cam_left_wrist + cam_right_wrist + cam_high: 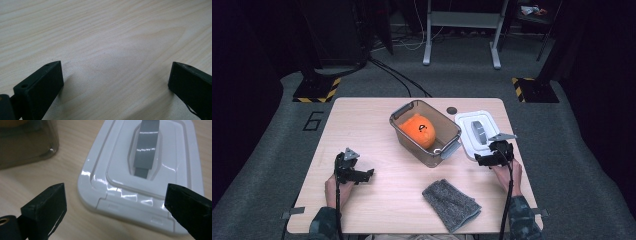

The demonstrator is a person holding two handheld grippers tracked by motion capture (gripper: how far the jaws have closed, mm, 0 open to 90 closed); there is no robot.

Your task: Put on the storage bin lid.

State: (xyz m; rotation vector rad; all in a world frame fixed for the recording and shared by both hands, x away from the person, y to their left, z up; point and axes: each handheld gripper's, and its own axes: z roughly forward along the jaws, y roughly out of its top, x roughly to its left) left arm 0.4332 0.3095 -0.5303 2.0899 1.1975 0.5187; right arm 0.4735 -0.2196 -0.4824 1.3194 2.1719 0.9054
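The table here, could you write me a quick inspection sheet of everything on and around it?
Surface: wooden table, bare grain under left gripper.
Job's things: white lid with grey handle, flat beside clear bin holding orange toy.
Clutter: grey cloth; small dark disc.
Grippers: left open over wood; right gripper open, at the lid's near edge.
Cables: one trails from each gripper; more on the floor.
Surroundings: grey carpet, hazard-striped stand bases.

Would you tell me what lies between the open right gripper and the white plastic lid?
Nothing: the right gripper view shows right gripper open just before lid.
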